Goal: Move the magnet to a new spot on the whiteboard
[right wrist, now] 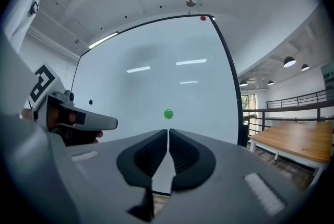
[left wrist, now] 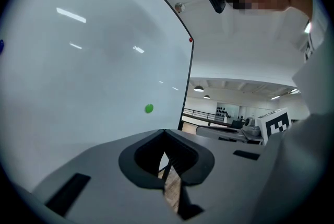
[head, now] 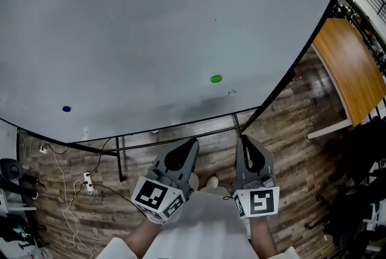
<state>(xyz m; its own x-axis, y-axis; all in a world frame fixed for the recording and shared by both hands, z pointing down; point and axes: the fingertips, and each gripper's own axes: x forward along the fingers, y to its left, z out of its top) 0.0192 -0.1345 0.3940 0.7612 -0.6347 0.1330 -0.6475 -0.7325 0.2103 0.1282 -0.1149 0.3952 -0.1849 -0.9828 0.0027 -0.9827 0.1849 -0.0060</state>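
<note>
My left gripper [head: 193,142] and right gripper [head: 243,138] sit side by side close to me, the jaws on each pinched together at the tips with nothing between them. Ahead at twelve o'clock, well apart from both, the green magnet [head: 216,79] clings to the whiteboard [head: 151,22], and farther off at ten o'clock a blue magnet [head: 66,109] sits near the board's lower edge

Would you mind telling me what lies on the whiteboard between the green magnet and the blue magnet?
Nothing: in the head view the whiteboard between the green magnet and the blue magnet is bare.
</note>
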